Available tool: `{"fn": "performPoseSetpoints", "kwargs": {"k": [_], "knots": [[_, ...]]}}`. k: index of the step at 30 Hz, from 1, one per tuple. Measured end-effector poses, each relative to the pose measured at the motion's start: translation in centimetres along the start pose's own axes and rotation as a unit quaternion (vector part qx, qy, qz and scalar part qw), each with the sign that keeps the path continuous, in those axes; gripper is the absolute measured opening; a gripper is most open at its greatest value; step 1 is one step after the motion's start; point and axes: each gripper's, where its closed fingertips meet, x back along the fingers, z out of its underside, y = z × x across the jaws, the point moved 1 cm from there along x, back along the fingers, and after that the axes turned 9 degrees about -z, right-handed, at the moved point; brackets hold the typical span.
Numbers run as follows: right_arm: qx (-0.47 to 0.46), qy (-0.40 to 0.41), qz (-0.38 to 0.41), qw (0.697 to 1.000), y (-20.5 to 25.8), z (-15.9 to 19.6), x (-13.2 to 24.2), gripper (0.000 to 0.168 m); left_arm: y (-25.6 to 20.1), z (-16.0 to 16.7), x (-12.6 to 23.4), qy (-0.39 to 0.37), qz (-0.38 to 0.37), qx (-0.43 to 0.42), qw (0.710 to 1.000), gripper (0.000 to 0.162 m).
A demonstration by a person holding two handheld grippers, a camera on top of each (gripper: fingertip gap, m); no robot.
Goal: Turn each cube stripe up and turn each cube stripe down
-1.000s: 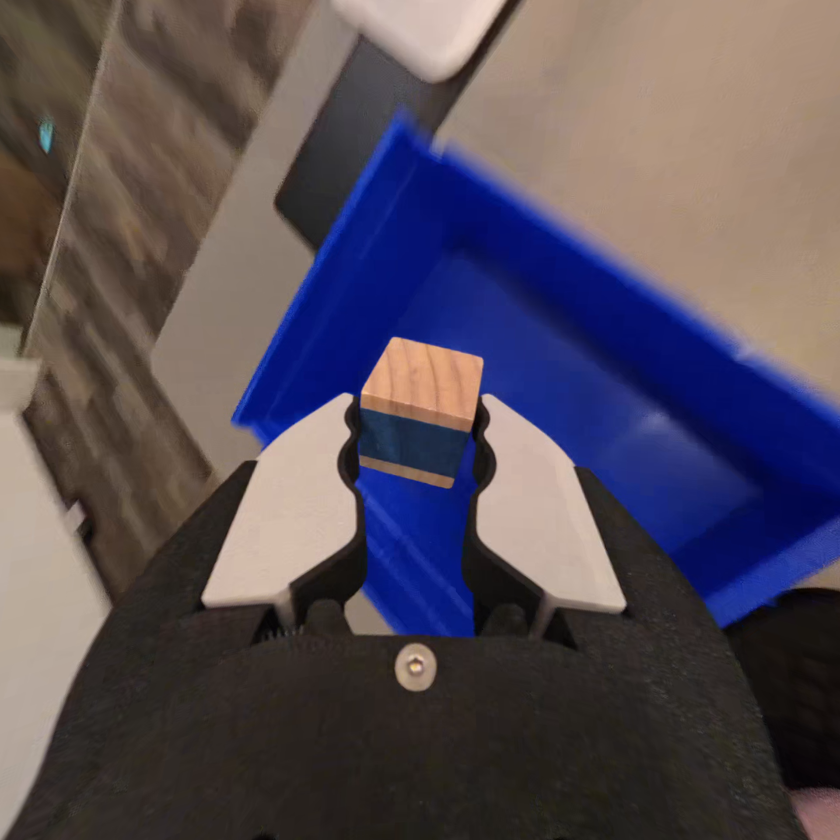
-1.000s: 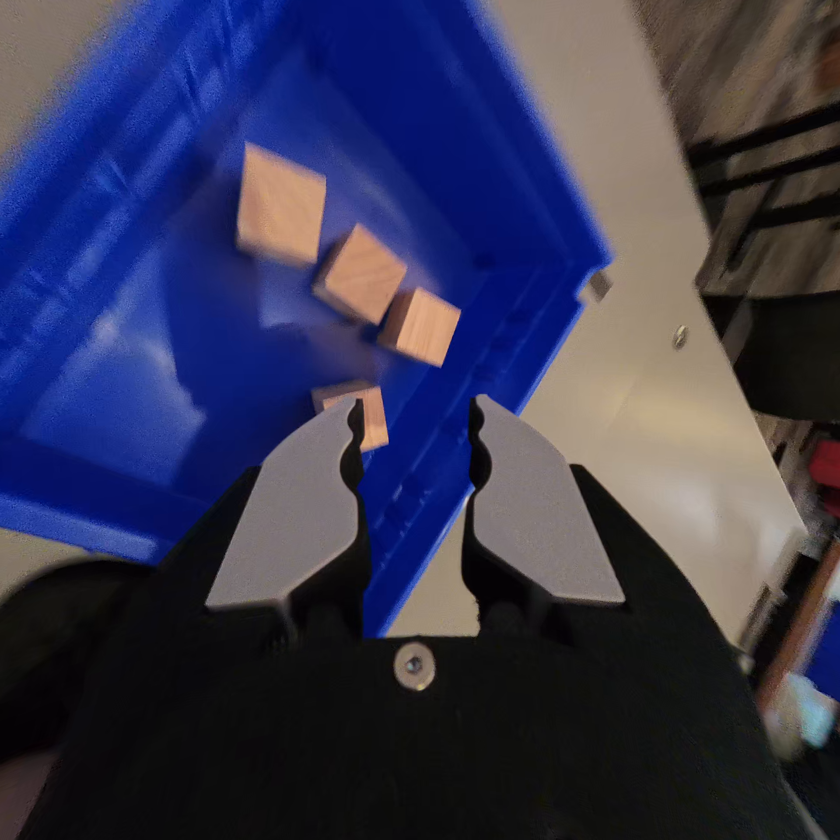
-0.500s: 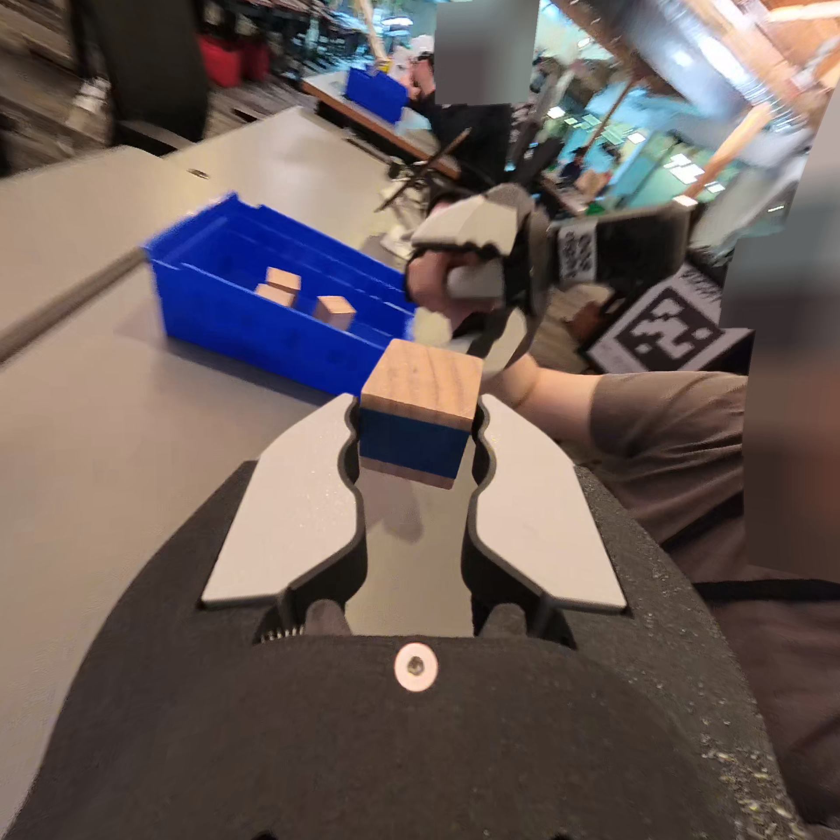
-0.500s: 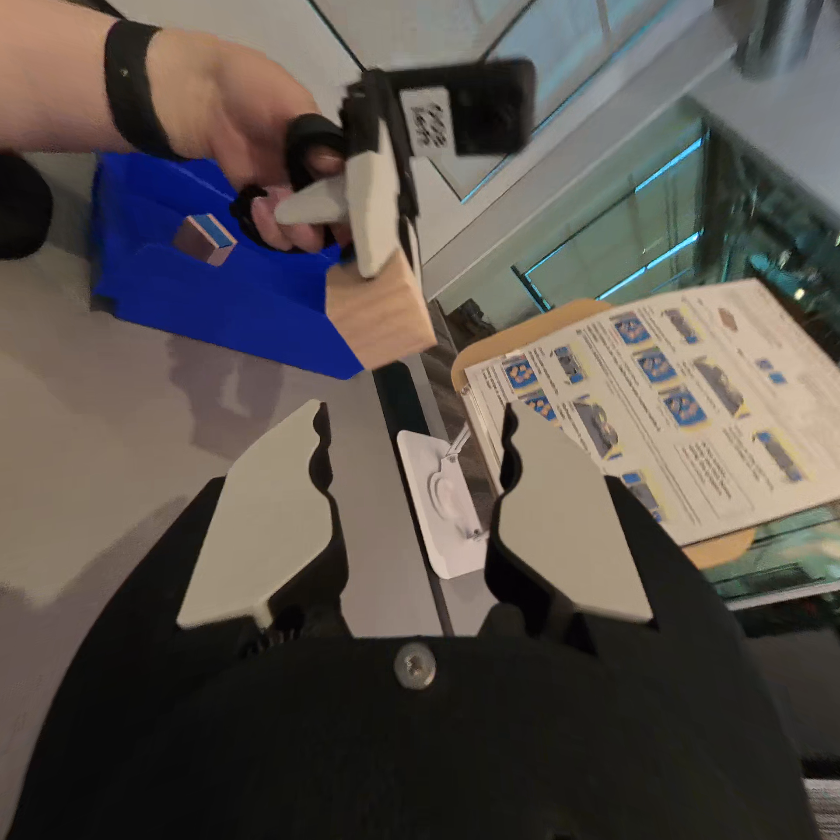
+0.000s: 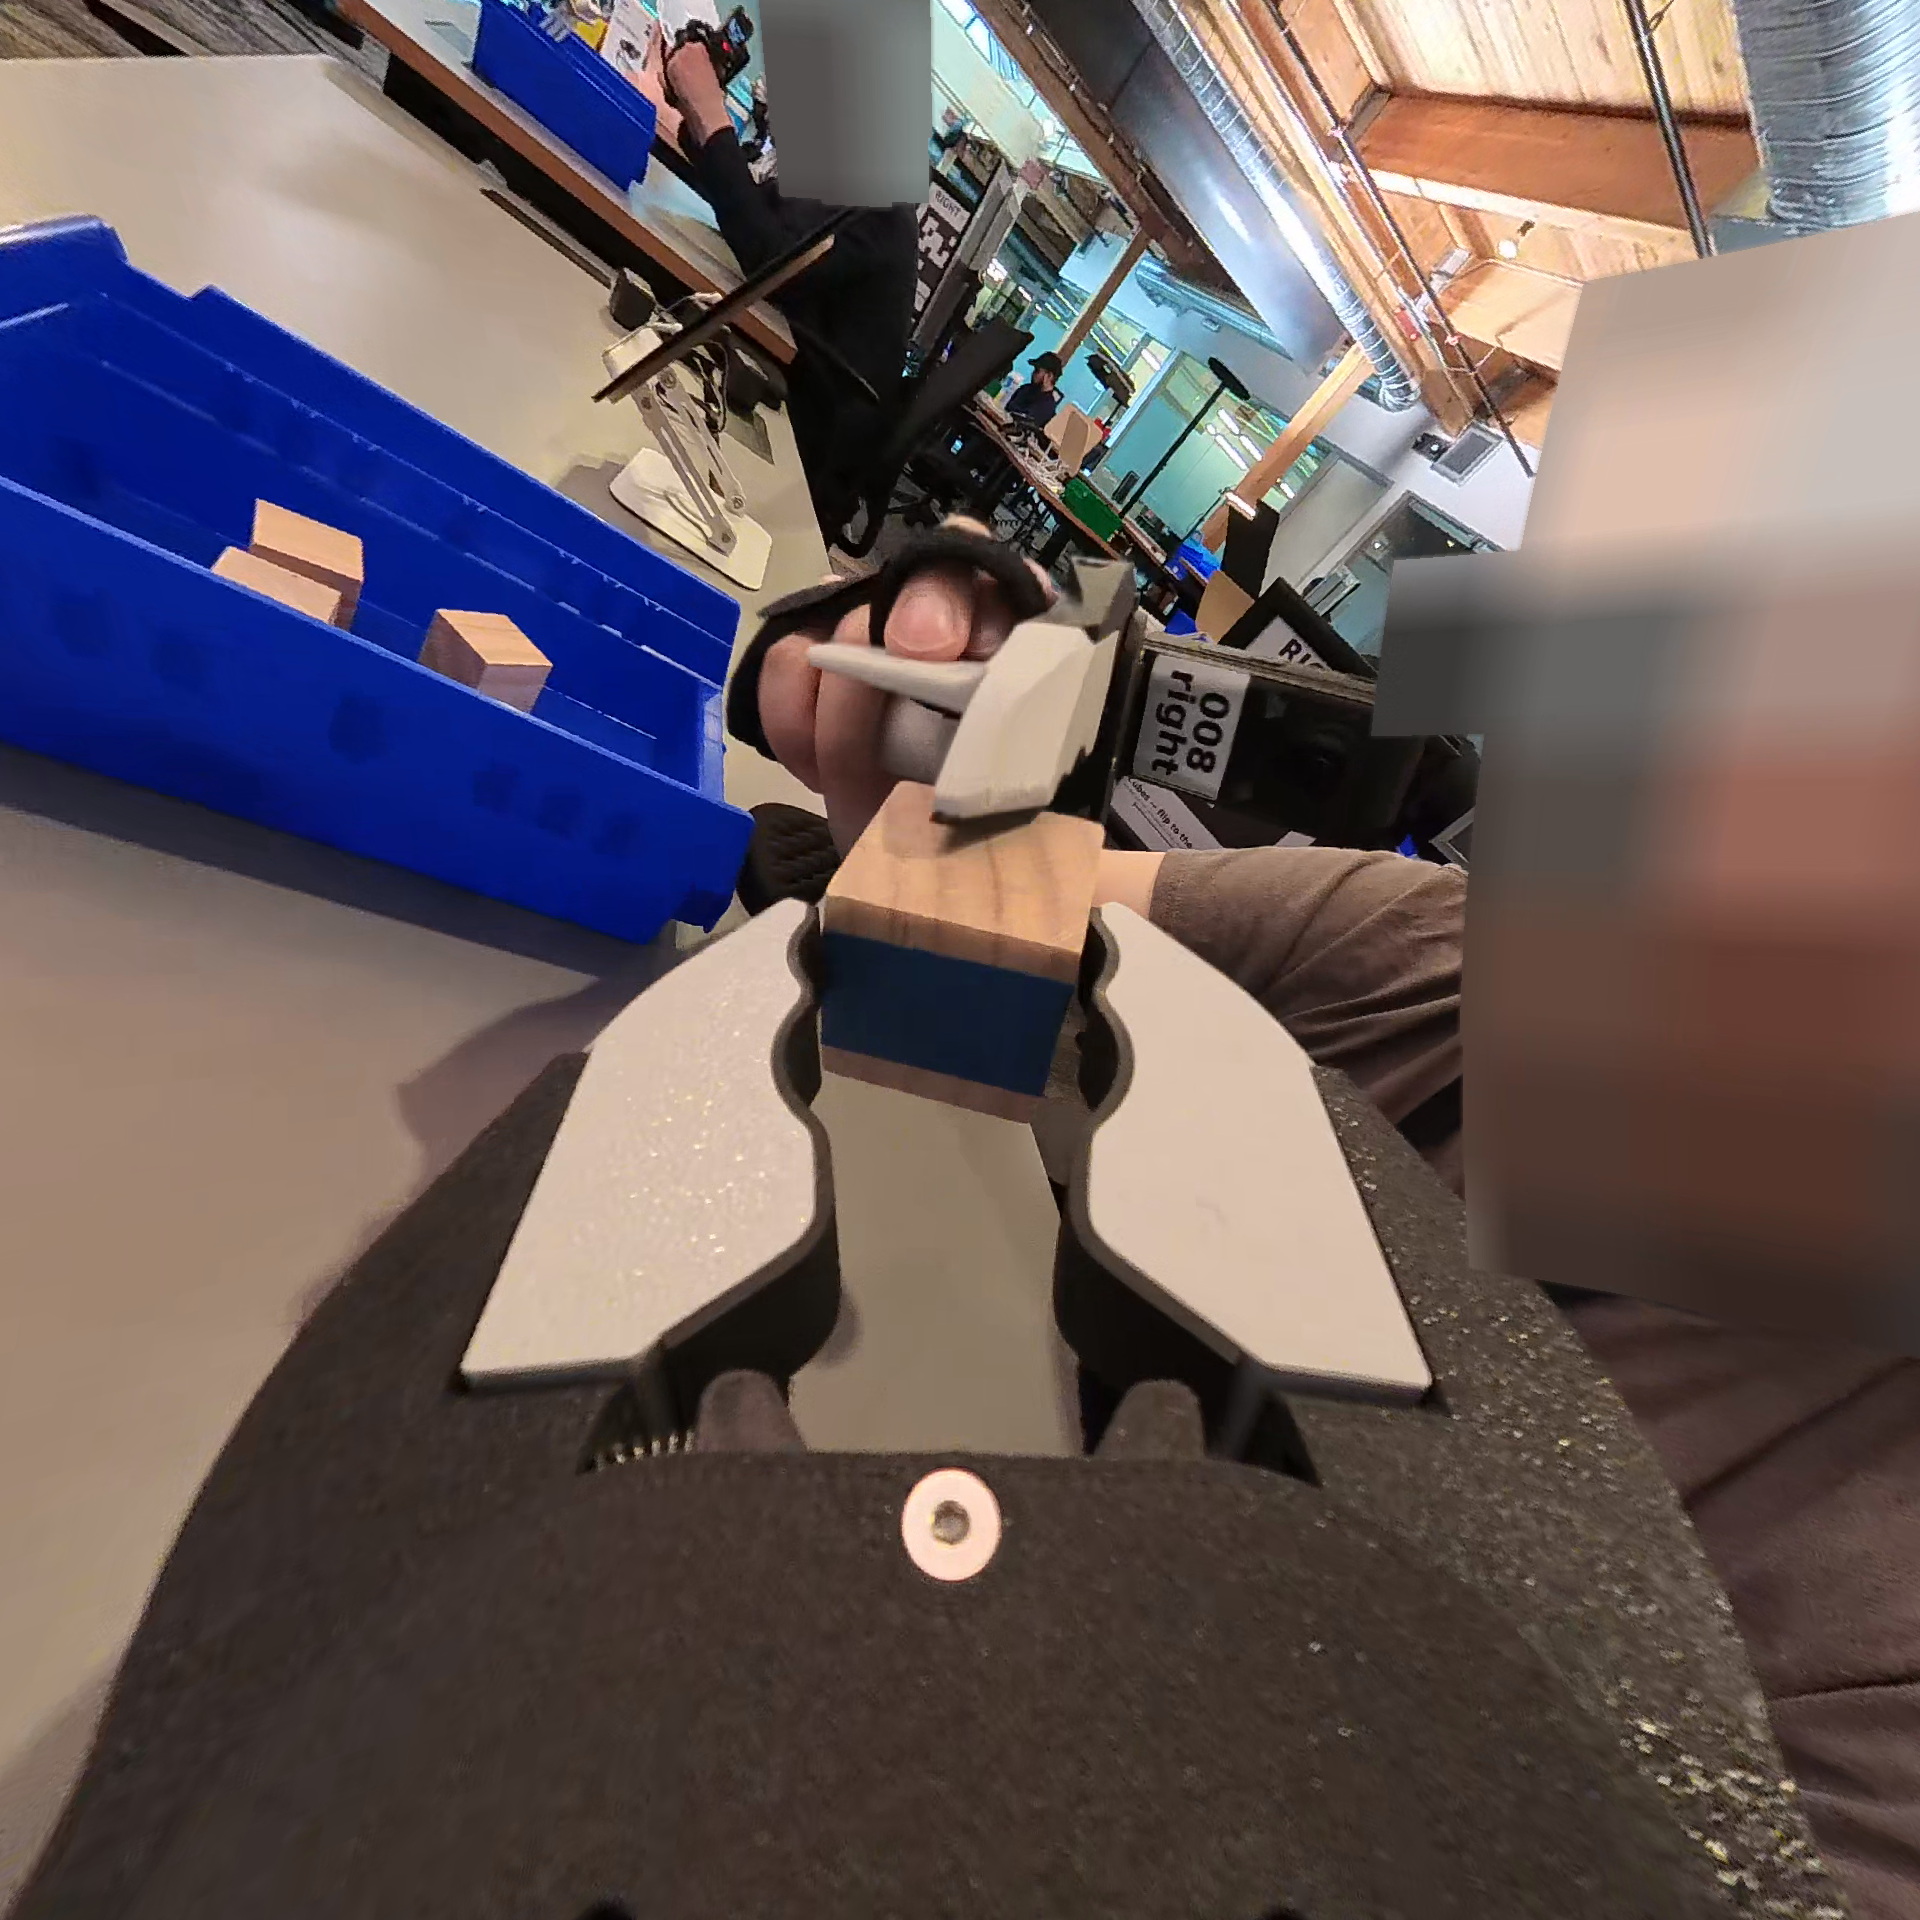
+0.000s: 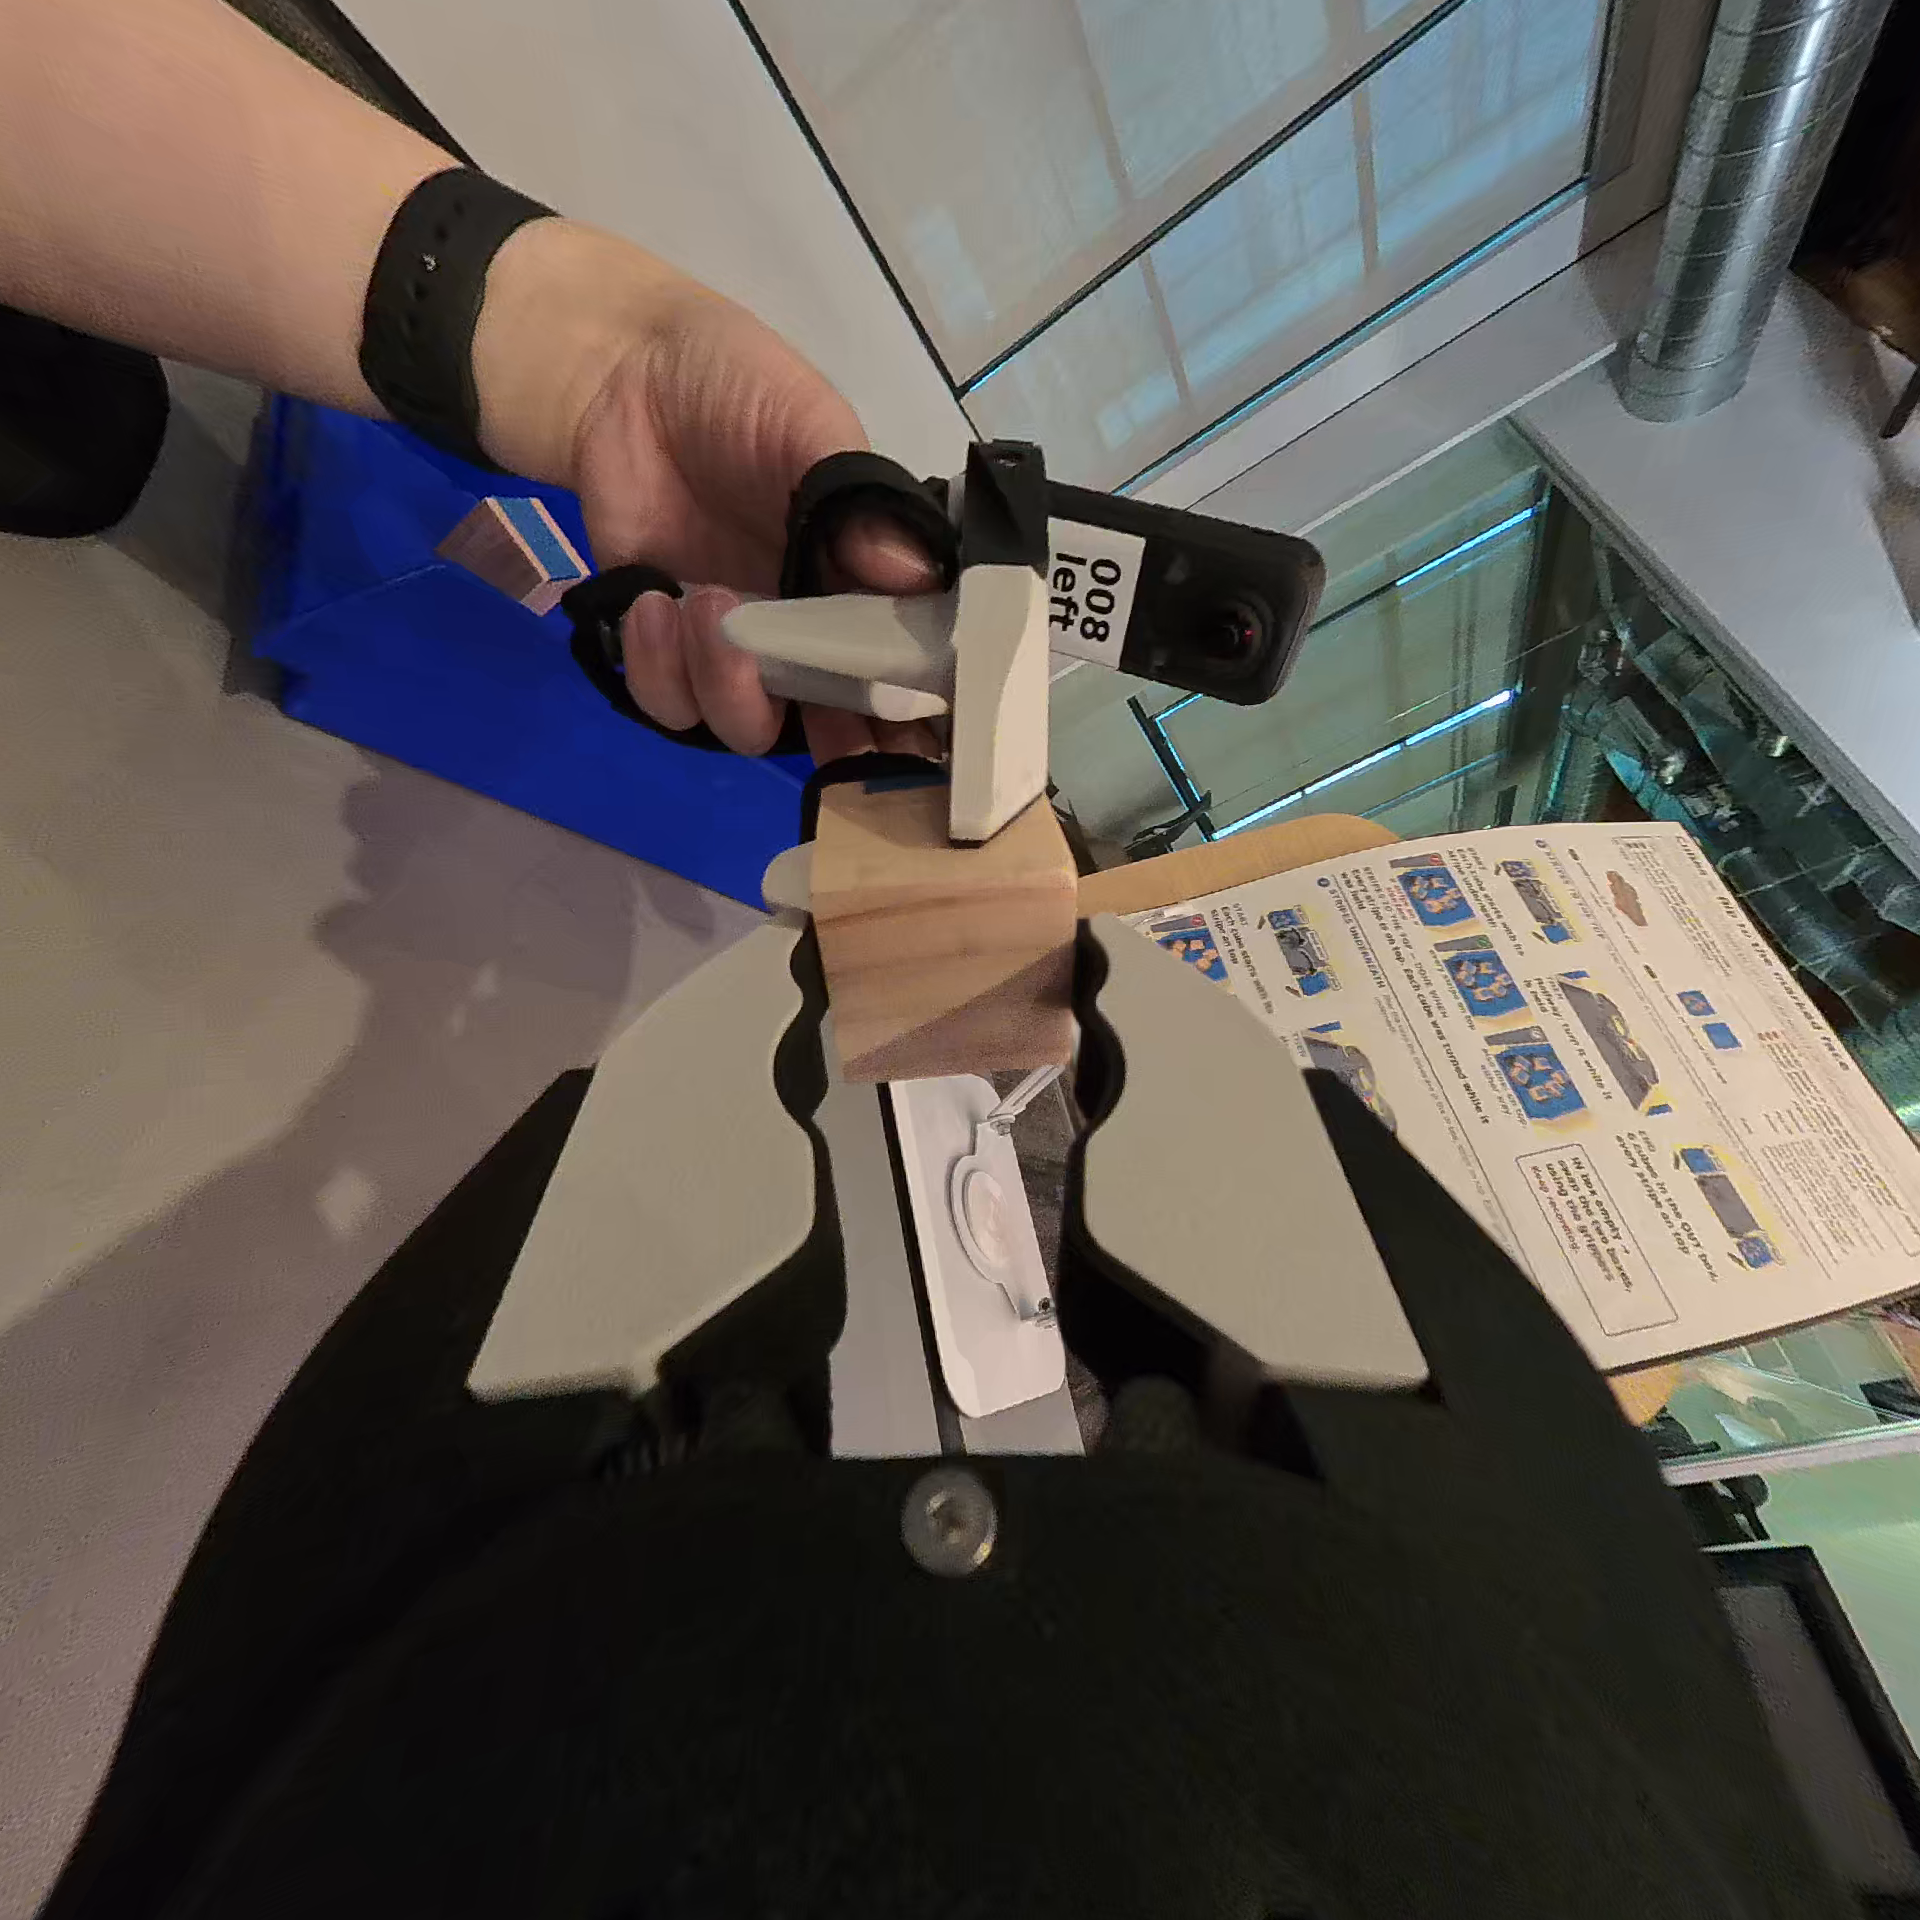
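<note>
Five wooden cubes show: one held (image 5: 951, 961), three in one blue bin (image 5: 343, 748) — one in another (image 6: 436, 665). Possibly more sit hidden behind the walls.

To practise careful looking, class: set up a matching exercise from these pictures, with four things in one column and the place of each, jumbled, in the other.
Things
1. wooden cube with a blue stripe
2. three pale wooden cubes
3. printed paper sheet
4. black wristband

Places
A. on a brown board
B. round a person's wrist
C. gripped in the left tool
D. inside the blue plastic bin

Pairs: 1-C, 2-D, 3-A, 4-B
</note>
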Motion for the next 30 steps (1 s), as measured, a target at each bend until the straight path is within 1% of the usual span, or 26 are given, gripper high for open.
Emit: {"fn": "performPoseSetpoints", "kwargs": {"k": [2, 5, 6, 7, 8, 10, 12, 15, 17, 19, 20, 23, 27, 30], "knots": [[0.001, 0.003, -0.007, 1.0, 0.1, 0.0, 0.1, 0.046, 0.0, 0.2, 0.0, 0.005, 0.005, 0.003, 1.0, 0.047], [-0.012, -0.001, -0.025, 1.0, -0.3, -0.4, 1.0, 0.046, -1.3, -0.4, 0.7, -0.007, 0.069, 0.035, 0.997, 0.046], [-0.012, 0.009, -0.033, 0.999, -0.7, -0.4, 1.7, 0.046, -1.5, -0.7, 1.2, -0.01, 0.077, 0.045, 0.996, 0.045], [-0.017, 0.031, -0.037, 0.999, -1.5, 0.0, 2.8, 0.046, -1.6, -1.0, 1.8, -0.016, 0.073, 0.043, 0.996, 0.045], [-0.041, 0.069, -0.046, 0.996, -2.5, 1.2, 4.2, 0.046, -1.5, -1.3, 2.4, -0.025, 0.061, 0.032, 0.997, 0.044], [-0.122, 0.145, -0.052, 0.981, -4.4, 4.7, 8.1, 0.046, -1.6, -2.0, 3.8, -0.042, 0.024, -0.002, 0.999, 0.043], [-0.234, 0.232, -0.072, 0.941, -4.6, 9.6, 12.3, 0.045, -2.5, -2.6, 5.2, -0.059, 0.006, -0.037, 0.998, 0.043], [-0.332, 0.38, -0.102, 0.857, -2.0, 18.1, 17.4, 0.046, -3.8, -3.0, 6.5, -0.069, -0.008, -0.069, 0.995, 0.042], [-0.392, 0.434, -0.156, 0.796, 1.1, 21.8, 18.7, 0.046, -4.3, -3.0, 6.9, -0.066, -0.015, -0.079, 0.995, 0.041], [-0.439, 0.465, -0.196, 0.743, 3.5, 24.2, 18.7, 0.047, -4.5, -2.9, 7.0, -0.062, -0.026, -0.081, 0.994, 0.041], [-0.449, 0.475, -0.21, 0.727, 4.3, 25.1, 18.4, 0.047, -4.7, -2.8, 7.1, -0.06, -0.028, -0.082, 0.994, 0.04], [-0.456, 0.503, -0.237, 0.695, 6.1, 27.1, 17.5, 0.047, -5.4, -2.7, 7.3, -0.057, -0.022, -0.087, 0.994, 0.039], [-0.443, 0.56, -0.25, 0.654, 7.7, 29.0, 17.9, 0.047, -5.4, -2.3, 7.6, -0.04, -0.043, -0.098, 0.993, 0.039], [-0.44, 0.576, -0.26, 0.638, 8.4, 29.9, 17.9, 0.047, -4.8, -2.0, 8.0, -0.029, -0.077, -0.098, 0.992, 0.038]]}}
